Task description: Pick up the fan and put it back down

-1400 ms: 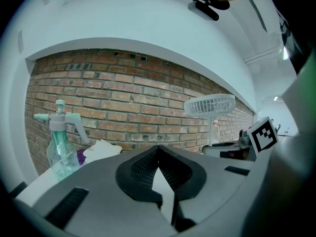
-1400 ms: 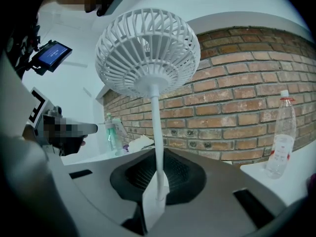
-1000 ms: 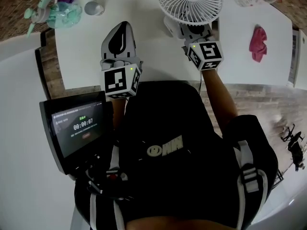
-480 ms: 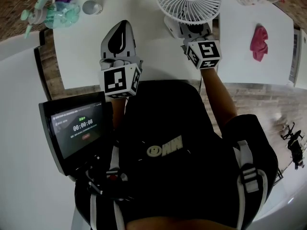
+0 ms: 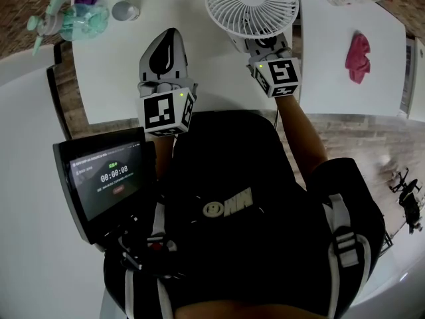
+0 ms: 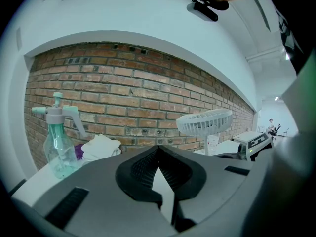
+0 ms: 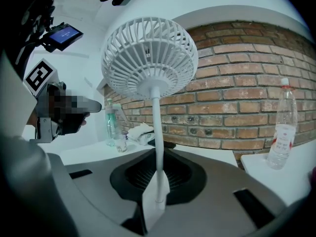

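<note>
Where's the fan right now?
Top centre of the head view: the fan is upright with its stem clamped in the right claw, between the spray bottle to its left and the pink cloth to its right.

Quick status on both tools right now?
Left tool: closed, empty.
Right tool: closed on the fan, gripping its stem.

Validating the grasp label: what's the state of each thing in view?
right gripper: shut on the fan's stem
fan: upright, held by its stem
left gripper: shut, empty
spray bottle: upright
water bottle: upright, capped
red cloth: crumpled
screen: on, timer showing
</note>
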`<act>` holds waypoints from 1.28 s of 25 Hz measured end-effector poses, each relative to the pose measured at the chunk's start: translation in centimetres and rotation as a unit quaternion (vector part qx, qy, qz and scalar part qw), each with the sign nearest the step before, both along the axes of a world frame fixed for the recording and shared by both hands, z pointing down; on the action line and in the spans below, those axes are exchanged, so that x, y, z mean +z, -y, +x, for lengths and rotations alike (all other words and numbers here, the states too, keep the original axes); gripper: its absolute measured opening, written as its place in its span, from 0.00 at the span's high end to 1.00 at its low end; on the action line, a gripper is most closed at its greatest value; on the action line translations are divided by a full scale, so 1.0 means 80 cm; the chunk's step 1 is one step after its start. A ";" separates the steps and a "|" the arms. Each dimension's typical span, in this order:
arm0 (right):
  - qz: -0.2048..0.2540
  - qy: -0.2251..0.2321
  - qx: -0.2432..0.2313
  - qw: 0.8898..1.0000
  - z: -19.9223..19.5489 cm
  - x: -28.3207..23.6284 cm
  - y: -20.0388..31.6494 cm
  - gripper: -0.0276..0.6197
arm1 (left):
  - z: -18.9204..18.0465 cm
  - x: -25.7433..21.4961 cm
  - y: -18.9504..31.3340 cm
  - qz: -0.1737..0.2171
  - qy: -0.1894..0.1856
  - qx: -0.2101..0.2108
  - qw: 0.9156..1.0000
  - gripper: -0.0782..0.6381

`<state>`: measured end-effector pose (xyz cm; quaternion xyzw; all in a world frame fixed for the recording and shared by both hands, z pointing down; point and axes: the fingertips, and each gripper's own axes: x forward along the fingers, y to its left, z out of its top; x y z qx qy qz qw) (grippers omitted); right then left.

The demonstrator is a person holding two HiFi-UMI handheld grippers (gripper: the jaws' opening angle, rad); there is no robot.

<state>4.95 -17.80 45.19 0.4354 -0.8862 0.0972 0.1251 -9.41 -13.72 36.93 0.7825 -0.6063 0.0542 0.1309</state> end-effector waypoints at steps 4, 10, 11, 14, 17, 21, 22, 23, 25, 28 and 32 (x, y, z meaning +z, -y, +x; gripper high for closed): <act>0.005 -0.004 -0.001 1.000 0.000 0.001 0.002 0.89 | -0.001 0.001 0.000 0.001 0.001 0.000 1.000 0.90; 0.001 -0.011 -0.013 1.000 -0.002 0.006 0.002 0.89 | -0.002 0.002 0.000 0.002 0.004 0.000 1.000 0.90; 0.003 -0.008 -0.017 1.000 -0.002 0.005 0.003 0.89 | 0.000 0.003 0.000 0.001 0.003 0.001 1.000 0.90; 0.017 0.002 -0.022 1.000 -0.001 -0.007 0.006 0.89 | 0.001 0.011 -0.007 -0.005 -0.001 -0.003 1.000 0.90; 0.023 0.006 -0.027 0.999 0.000 -0.015 0.006 0.88 | 0.004 0.003 -0.009 0.000 0.002 -0.002 1.000 0.90; 0.028 0.009 -0.035 0.999 0.000 -0.029 -0.005 0.80 | 0.008 -0.018 -0.015 0.013 0.006 0.001 1.000 0.90; 0.028 0.008 -0.036 0.999 -0.001 -0.030 -0.007 0.79 | 0.007 -0.021 -0.016 0.015 0.007 0.001 1.000 0.90; 0.029 0.008 -0.036 0.999 -0.002 -0.031 -0.008 0.78 | 0.007 -0.022 -0.017 0.016 0.008 0.002 1.000 0.90; 0.031 0.009 -0.038 0.999 -0.002 -0.032 -0.009 0.77 | 0.006 -0.022 -0.018 0.017 0.009 0.004 1.000 0.90; 0.032 0.007 -0.040 0.999 -0.002 -0.029 -0.011 0.76 | 0.005 -0.019 -0.019 0.018 0.007 0.003 1.000 0.90; 0.028 0.001 -0.039 0.999 -0.001 -0.023 -0.012 0.75 | 0.005 -0.018 -0.017 0.019 0.009 0.004 1.000 0.90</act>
